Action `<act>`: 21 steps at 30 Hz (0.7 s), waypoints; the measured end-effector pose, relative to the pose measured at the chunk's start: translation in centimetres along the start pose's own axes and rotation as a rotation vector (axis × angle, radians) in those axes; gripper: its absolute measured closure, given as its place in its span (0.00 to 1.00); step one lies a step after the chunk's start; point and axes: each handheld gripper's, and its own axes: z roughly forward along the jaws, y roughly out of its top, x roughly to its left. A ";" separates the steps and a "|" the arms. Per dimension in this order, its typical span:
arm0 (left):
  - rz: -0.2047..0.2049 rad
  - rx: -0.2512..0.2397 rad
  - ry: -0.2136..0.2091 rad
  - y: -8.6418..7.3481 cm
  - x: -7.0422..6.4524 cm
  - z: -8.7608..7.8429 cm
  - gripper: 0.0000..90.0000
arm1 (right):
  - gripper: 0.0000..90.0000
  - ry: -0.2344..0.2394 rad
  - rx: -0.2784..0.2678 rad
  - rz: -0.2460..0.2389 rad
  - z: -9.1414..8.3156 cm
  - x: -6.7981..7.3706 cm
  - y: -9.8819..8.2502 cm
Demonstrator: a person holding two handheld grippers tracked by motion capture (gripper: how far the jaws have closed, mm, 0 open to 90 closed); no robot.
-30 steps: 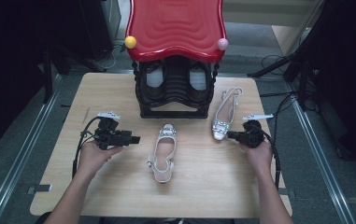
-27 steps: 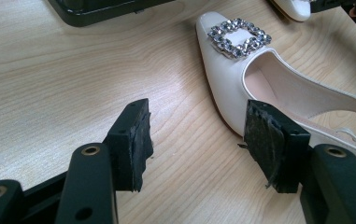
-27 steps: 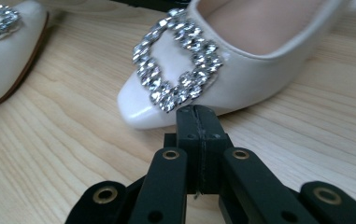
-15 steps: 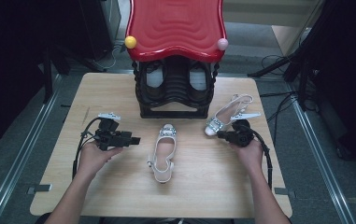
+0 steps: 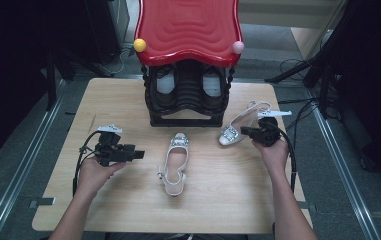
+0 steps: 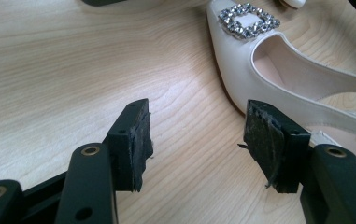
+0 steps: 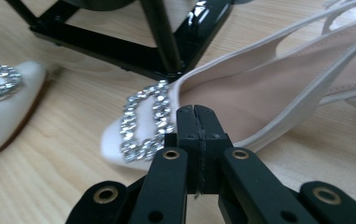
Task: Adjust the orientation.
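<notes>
**Right tongs grip one slingback shoe, left tongs wait spread**

From the high view we see the right tongs (image 5: 248, 133) at the rim of a white slingback shoe (image 5: 238, 125), which lies angled on the table (image 5: 118, 100) just in front of the black shoe rack (image 5: 185, 107) under its red top (image 5: 188, 30). Its mate, the second shoe (image 5: 174, 165), lies mid-table, toe toward the rack. The left tongs (image 5: 139, 154) hover beside it, apart.

In the left gripper view we find the jaws spread, bare wood between them, the second shoe's crystal buckle (image 6: 249, 19) ahead on the right.

In the right gripper view we see the jaws pressed together on the slingback's rim, just beside its buckle (image 7: 147, 122).
</notes>
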 end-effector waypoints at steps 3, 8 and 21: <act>-0.001 0.004 0.005 -0.3 0.0 0.0 0.46 | 1.00 -0.023 0.015 -0.005 0.5 -0.2 0.2; -0.008 0.006 0.016 -0.9 -0.1 -0.3 0.46 | 1.00 -0.049 0.056 -0.028 2.0 -0.3 0.5; -0.012 0.006 0.021 -1.1 0.2 -0.2 0.46 | 1.00 0.021 0.075 0.003 2.8 0.4 0.7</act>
